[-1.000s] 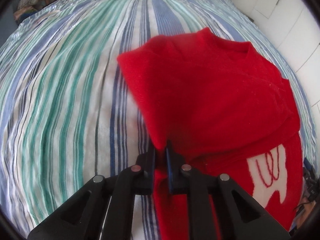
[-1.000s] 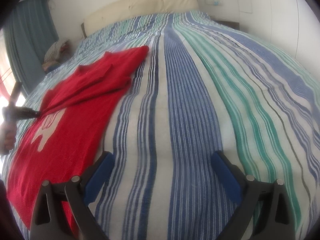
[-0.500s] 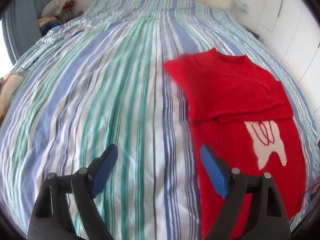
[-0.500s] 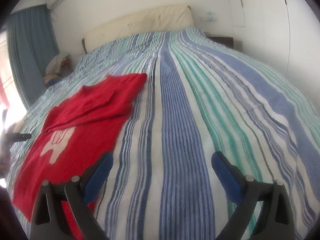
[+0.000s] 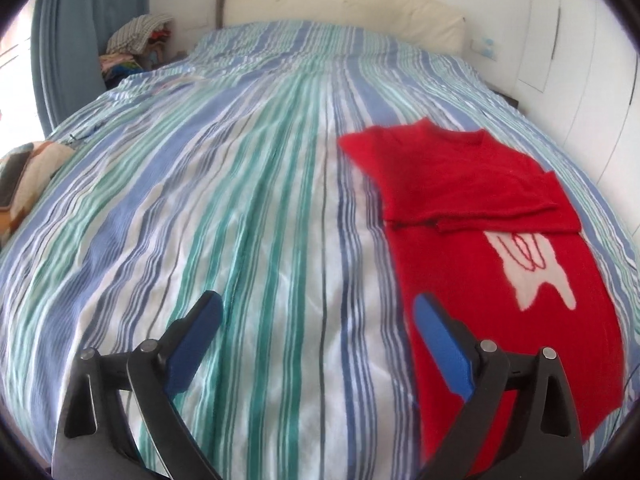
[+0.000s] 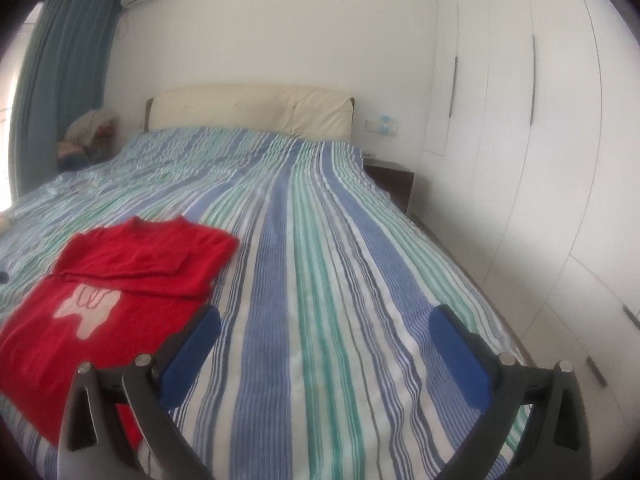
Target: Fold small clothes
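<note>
A red sweater (image 5: 492, 240) with a white tooth-shaped motif lies flat on the striped bedspread (image 5: 240, 220), both sleeves folded in across its chest. My left gripper (image 5: 316, 312) hovers over the bed just left of the sweater's hem; its jaws are opening wide and nothing is between them. In the right wrist view the same red sweater (image 6: 120, 292) sits at the lower left. My right gripper (image 6: 324, 328) hangs above the bedspread (image 6: 340, 280) to the sweater's right, open and empty.
A cream headboard (image 6: 248, 108) closes the far end of the bed. White wardrobe doors (image 6: 540, 160) line the right wall beside a dark nightstand (image 6: 390, 180). A heap of clothes (image 5: 136, 44) sits by the blue curtain (image 5: 80, 20). A patterned cushion (image 5: 24, 176) lies at the left edge.
My left gripper let go of the red sleeve, opened wide and drew back to the left of the sweater. My right gripper rose and tilted up, showing more of the wall.
</note>
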The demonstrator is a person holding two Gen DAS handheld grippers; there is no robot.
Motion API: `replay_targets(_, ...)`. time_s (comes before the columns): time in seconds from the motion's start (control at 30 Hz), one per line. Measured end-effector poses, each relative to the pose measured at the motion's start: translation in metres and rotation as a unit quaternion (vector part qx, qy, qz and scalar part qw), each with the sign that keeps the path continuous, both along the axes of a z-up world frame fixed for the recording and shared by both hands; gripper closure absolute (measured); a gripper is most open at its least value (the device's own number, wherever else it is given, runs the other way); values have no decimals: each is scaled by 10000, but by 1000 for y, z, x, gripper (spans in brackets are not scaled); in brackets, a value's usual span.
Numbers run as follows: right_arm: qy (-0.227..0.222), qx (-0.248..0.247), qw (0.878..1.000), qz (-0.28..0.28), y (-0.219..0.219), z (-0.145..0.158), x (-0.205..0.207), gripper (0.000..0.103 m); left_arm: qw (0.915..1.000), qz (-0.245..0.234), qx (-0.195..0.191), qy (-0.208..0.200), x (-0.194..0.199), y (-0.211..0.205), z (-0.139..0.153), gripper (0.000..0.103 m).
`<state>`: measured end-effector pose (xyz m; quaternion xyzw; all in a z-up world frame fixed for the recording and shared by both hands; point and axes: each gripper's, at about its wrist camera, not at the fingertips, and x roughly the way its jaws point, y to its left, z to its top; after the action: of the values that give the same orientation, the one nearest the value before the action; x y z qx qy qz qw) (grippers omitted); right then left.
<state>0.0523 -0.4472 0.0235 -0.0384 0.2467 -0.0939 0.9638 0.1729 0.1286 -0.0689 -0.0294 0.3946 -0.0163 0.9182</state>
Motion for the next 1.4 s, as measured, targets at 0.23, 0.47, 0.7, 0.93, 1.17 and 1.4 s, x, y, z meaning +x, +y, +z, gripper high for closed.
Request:
replay_targets(0.23, 949, 956, 9909, 11, 0, -82, 30, 0, 9976, 379, -481, 311, 5, 25, -44, 6)
replay_targets(0.47, 1688, 1467, 9746, -65, -9, -125, 47, 0, 9984, 374, -197, 365, 7, 12, -47, 1)
replay_targets(0.7, 1752, 1321, 9756, -95, -7, -130, 47, 0, 9985, 373, -131, 390, 8, 11, -49, 1)
replay_targets(0.93, 1780, 1302, 9753, -101, -7, -130, 47, 0, 9985, 375, -88, 394, 7, 10, -49, 1)
replay_targets(1.17, 1801, 1262, 9755, -109, -4, -130, 52, 0, 9985, 377, -81, 400, 7, 10, -49, 1)
replay_targets(1.4, 1807, 1245, 9756, -111, -4, -130, 52, 0, 9985, 377, -67, 395, 7, 9, -49, 1)
